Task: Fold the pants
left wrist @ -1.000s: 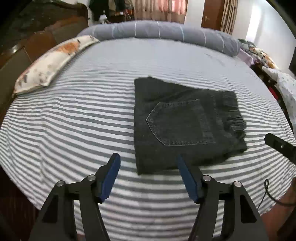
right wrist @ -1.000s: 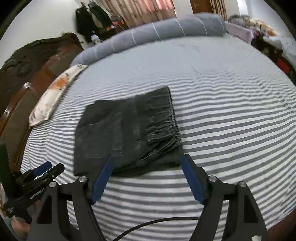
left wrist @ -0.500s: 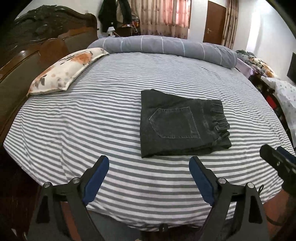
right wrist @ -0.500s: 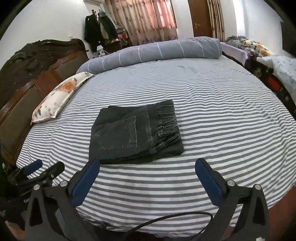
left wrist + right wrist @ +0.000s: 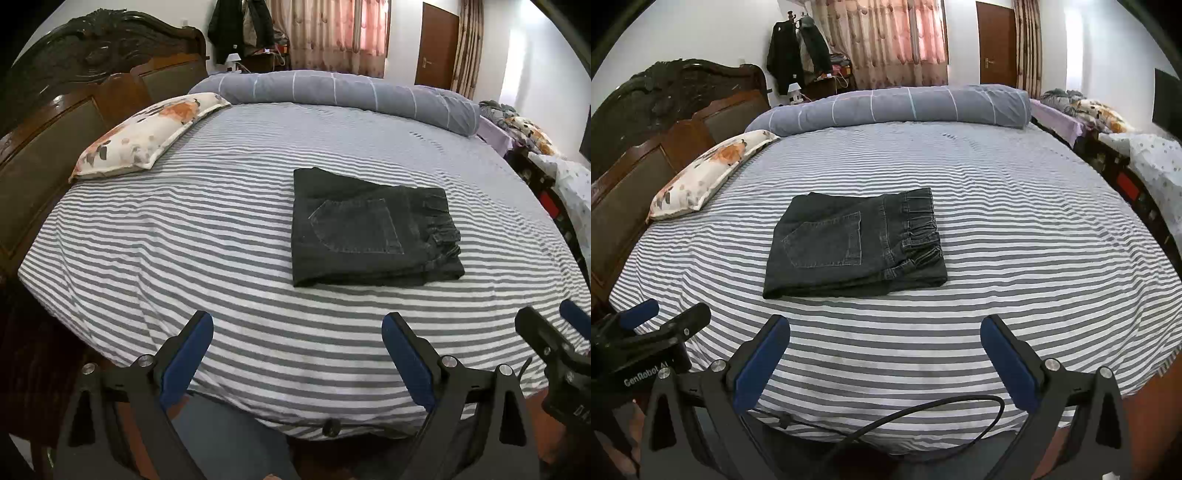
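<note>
Dark grey denim pants lie folded into a compact rectangle on the striped bed sheet, back pocket up and the elastic waistband at the right. In the right wrist view the pants sit centre-left. My left gripper hangs back over the bed's near edge, its jaws opening with nothing between them. My right gripper stands wide open and empty, also short of the pants. Each gripper shows at the side of the other's view.
A floral pillow lies by the carved wooden headboard at the left. A rolled blue-grey duvet spans the far side. A black cable loops under the right gripper. Another bed stands to the right.
Both grippers have drawn back and up from the folded pants toward the bed's near edge, and their jaws have spread wider. The pants lie still.
</note>
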The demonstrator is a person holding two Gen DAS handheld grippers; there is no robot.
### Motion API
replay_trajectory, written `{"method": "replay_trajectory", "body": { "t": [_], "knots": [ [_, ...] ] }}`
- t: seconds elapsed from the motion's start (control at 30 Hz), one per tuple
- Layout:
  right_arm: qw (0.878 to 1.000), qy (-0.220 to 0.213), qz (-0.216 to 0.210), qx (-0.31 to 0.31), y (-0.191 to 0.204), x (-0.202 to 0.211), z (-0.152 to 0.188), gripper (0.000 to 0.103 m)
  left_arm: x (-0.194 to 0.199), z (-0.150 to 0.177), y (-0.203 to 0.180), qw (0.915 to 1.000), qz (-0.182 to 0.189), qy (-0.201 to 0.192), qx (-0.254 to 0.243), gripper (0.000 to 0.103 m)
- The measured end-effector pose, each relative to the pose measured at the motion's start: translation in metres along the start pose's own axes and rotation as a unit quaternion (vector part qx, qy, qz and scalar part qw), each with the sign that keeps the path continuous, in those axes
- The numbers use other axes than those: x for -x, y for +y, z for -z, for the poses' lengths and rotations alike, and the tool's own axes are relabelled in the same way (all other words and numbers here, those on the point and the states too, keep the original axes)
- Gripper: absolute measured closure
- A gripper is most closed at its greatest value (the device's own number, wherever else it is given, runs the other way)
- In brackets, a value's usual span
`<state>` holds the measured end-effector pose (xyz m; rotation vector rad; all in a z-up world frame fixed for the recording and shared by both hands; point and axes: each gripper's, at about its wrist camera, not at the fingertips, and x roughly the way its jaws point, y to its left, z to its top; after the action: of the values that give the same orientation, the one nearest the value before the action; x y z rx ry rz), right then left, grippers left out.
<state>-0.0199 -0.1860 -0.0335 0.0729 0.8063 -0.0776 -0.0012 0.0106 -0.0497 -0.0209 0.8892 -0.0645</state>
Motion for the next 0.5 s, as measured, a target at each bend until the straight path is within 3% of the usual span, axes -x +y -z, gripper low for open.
{"method": "replay_trajectory", "body": {
  "t": [0.17, 0.5],
  "knots": [
    [1.0, -0.006, 0.005, 0.015, 0.0076, 0.0035, 0.0013, 0.001, 0.0023, 0.0078, -0.003, 0.9996, -0.022, -0.002, -0.014, 0.01],
    [1.0, -0.01, -0.008, 0.013, 0.0077, 0.009, 0.0019, 0.001, 0.0078, 0.0083, -0.0007, 0.9997, -0.018, -0.012, -0.009, 0.01]
  ]
}}
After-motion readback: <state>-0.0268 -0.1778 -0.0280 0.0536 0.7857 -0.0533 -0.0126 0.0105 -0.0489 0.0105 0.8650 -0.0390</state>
